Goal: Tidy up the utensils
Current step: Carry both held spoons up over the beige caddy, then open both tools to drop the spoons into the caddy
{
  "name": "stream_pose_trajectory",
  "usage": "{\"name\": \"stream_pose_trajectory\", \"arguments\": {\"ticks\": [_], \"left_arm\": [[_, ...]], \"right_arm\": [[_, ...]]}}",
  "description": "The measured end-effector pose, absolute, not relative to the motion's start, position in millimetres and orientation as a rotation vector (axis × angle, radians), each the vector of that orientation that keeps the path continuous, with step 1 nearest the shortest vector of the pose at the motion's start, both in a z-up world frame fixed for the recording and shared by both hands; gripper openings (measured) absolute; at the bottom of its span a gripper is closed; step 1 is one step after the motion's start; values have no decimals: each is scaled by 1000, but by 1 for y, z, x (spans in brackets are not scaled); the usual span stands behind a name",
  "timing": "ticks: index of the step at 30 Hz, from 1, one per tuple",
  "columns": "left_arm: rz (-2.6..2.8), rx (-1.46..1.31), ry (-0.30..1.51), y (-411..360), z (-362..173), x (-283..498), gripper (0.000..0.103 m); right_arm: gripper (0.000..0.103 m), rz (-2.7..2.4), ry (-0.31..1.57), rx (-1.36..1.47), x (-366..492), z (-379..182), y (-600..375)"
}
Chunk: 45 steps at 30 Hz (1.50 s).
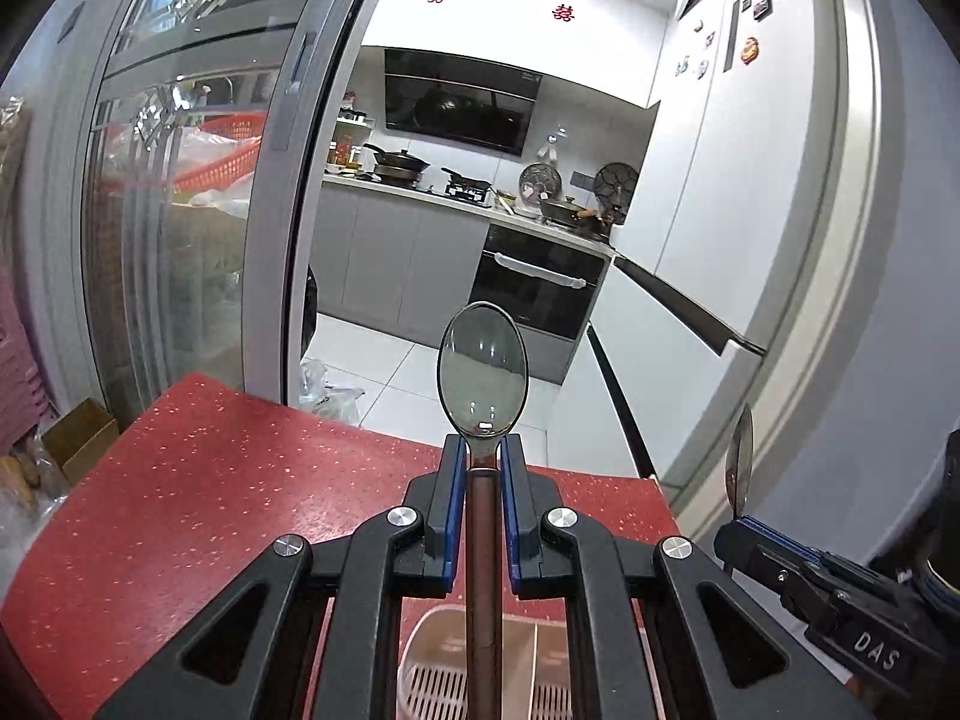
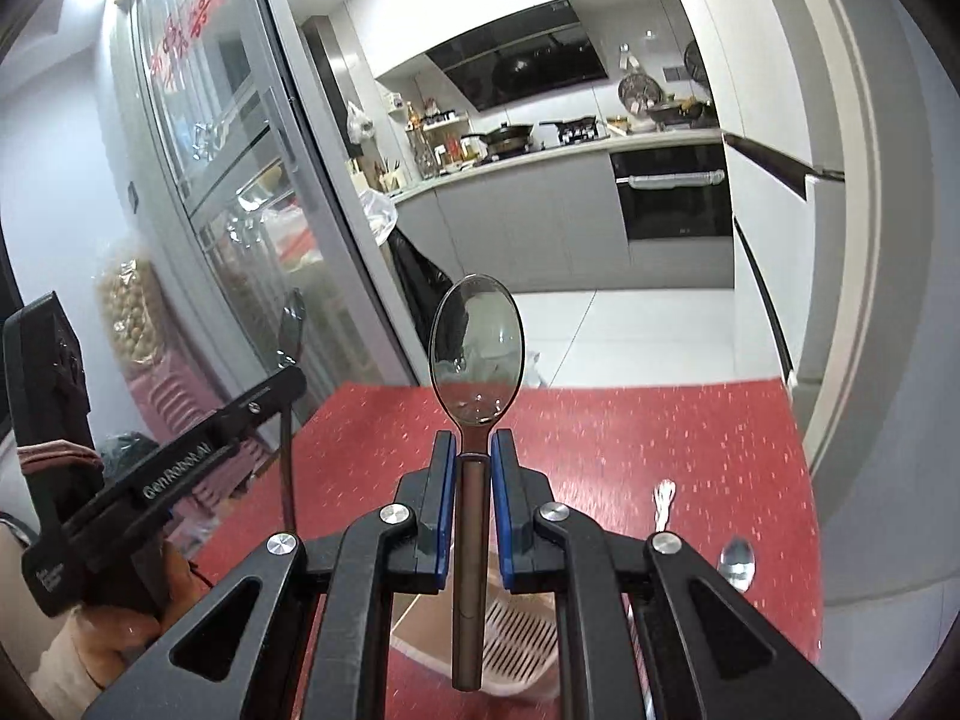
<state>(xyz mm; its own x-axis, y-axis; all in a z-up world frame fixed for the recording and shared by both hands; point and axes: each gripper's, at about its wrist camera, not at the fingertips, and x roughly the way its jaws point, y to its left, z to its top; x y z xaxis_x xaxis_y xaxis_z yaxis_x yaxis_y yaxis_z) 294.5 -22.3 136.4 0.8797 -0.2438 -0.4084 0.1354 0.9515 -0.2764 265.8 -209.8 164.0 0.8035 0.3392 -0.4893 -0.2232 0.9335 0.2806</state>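
Observation:
My left gripper (image 1: 482,450) is shut on a metal spoon (image 1: 483,369) with a brown handle, held upright with the bowl up, above a beige utensil holder (image 1: 438,666). My right gripper (image 2: 474,444) is shut on a second similar spoon (image 2: 477,348), also upright, its handle end hanging over the same holder (image 2: 516,642). Each gripper shows at the edge of the other's view: the right one (image 1: 744,519) and the left one (image 2: 288,372), each with its spoon.
The red speckled table (image 1: 210,480) carries the holder. A fork (image 2: 663,501) and a small spoon (image 2: 737,561) lie on the table at the right. A glass sliding door (image 1: 198,210) stands at left, with the kitchen and a fridge (image 1: 750,180) beyond.

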Motion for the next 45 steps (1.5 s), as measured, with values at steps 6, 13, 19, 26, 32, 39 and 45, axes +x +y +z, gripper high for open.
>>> {"name": "stream_pose_trajectory", "arguments": {"ticks": [6, 13, 19, 26, 32, 39, 45], "left_arm": [[-180, -203, 434, -36, 109, 309, 36], [-167, -119, 457, -44, 87, 301, 37], [-153, -49, 484, -50, 74, 290, 37], [-155, -15, 546, -53, 61, 288, 37], [-152, -12, 544, -54, 62, 286, 37], [-146, -14, 540, -53, 64, 281, 37], [-129, -10, 539, -50, 75, 272, 37]], "right_arm": [[13, 287, 541, 171, 282, 134, -197], [13, 287, 553, 58, 272, 102, -181], [13, 283, 600, 57, 268, 88, -183], [15, 266, 622, 56, 262, 84, -189], [15, 258, 625, 67, 263, 84, -190], [15, 264, 609, 70, 269, 88, -188], [16, 260, 625, 99, 256, 96, -198]]}}
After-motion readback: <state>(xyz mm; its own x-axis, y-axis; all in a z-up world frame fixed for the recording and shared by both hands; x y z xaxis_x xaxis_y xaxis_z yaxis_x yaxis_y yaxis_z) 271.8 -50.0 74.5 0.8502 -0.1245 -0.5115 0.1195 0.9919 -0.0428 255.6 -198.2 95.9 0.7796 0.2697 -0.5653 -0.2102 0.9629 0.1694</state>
